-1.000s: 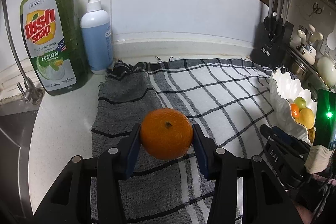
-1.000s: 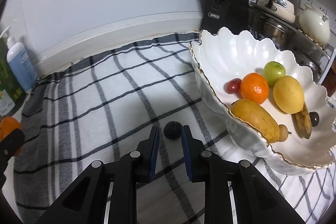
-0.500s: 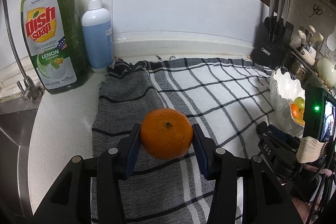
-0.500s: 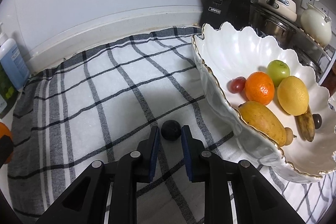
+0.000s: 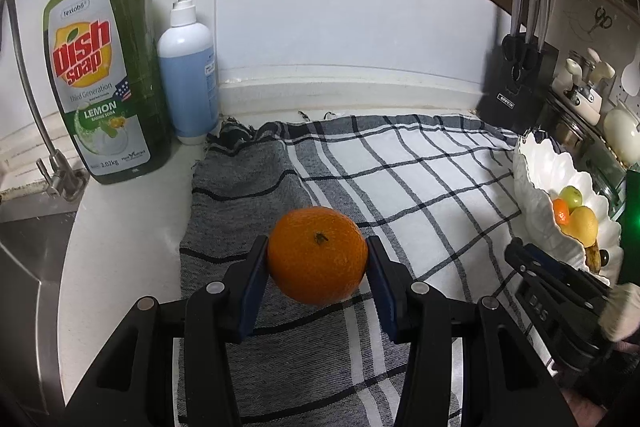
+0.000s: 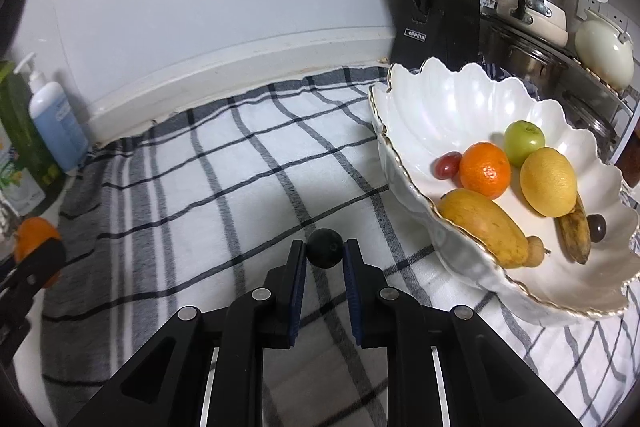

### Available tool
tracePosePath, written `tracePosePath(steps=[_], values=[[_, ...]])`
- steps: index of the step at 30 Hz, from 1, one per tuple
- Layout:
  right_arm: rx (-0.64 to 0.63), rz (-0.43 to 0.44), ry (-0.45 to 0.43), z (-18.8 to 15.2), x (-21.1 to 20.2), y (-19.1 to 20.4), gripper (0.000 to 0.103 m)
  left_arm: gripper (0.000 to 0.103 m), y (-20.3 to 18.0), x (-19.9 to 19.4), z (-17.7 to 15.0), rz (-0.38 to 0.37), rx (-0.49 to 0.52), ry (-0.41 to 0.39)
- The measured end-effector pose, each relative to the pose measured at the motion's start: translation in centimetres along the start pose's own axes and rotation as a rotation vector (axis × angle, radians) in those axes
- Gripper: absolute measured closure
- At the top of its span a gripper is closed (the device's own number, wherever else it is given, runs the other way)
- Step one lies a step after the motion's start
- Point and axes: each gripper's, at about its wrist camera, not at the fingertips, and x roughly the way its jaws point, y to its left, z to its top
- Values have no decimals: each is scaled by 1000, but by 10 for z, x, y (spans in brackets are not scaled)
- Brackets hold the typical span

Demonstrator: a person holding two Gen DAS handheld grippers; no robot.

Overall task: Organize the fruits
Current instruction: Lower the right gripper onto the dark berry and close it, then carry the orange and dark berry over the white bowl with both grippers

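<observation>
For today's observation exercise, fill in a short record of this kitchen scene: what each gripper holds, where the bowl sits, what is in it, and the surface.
left gripper: shut on orange
right gripper: shut on small dark fruit
bowl: white, scalloped, on the right of the cloth
bowl contents: tangerine, lemon, green fruit, others
surface: checked cloth

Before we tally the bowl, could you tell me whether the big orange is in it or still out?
Out. The left gripper is shut on the orange above the checked cloth, well apart from the bowl.
</observation>
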Motion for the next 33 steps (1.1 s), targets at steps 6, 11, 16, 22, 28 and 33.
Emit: tracePosePath(steps=[6, 11, 16, 22, 28, 33], values=[[3, 23, -24, -2, -22, -8, 83, 56, -10, -4, 0, -3, 25, -9], [14, 32, -43, -3, -41, -21, 83, 56, -25, -12, -3, -27, 41, -5], [37, 28, -68, -5, -62, -40, 83, 56, -48, -24, -6, -54, 61, -6], [70, 12, -99, -7, -85, -69, 83, 56, -81, -40, -5, -90, 98, -22], [109, -15, -133, -4, -104, -103, 83, 56, -121, -51, 3, -137, 141, -33], [142, -36, -160, 3, -115, -133, 83, 56, -156, -56, 13, -174, 181, -45]])
